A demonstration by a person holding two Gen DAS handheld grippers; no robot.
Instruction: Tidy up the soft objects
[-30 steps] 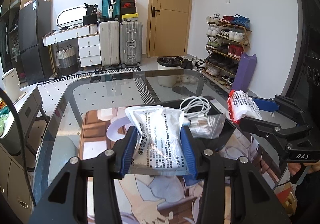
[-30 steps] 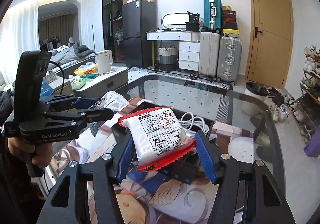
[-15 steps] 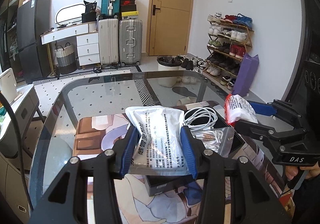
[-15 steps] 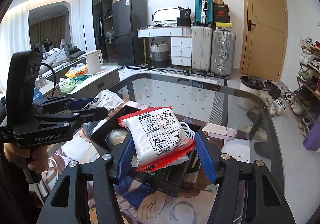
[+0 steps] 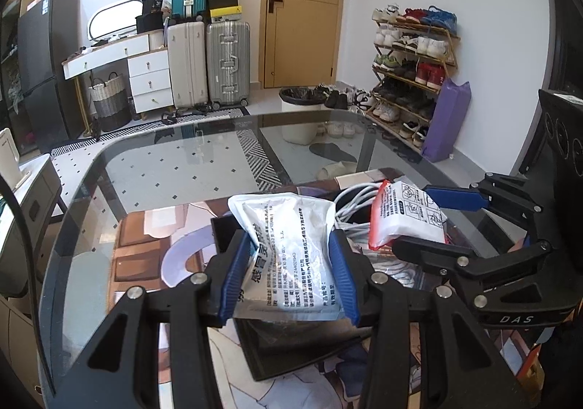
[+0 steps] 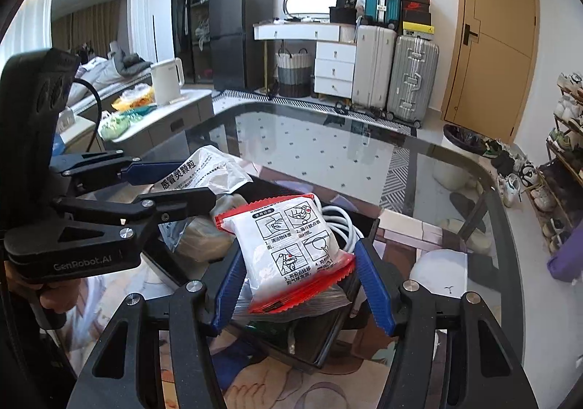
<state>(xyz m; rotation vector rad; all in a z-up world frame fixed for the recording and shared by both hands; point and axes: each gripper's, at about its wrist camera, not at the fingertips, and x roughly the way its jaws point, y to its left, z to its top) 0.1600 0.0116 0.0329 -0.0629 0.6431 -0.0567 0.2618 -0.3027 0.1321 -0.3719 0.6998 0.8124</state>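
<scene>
My left gripper [image 5: 288, 272] is shut on a white pouch with black print [image 5: 291, 252] and holds it over a black tray [image 5: 291, 354]; the pouch also shows in the right wrist view [image 6: 204, 174]. My right gripper [image 6: 302, 285] is shut on a white packet with red edges [image 6: 295, 248], held over the same tray [image 6: 328, 347]; the packet also shows in the left wrist view [image 5: 404, 219]. A coiled white cable [image 6: 340, 226] and a clear bag [image 6: 204, 237] lie in the tray.
The tray stands on a printed mat [image 5: 145, 245] on a glass table [image 5: 175, 168]. Beyond are suitcases [image 5: 207, 62], a white desk [image 5: 120, 55], a door [image 5: 302, 8], a shoe rack [image 5: 411, 66] and a bin [image 5: 302, 113].
Both grippers have come closer together over the tray, still holding their packets. The tray has come nearer and lower in both views.
</scene>
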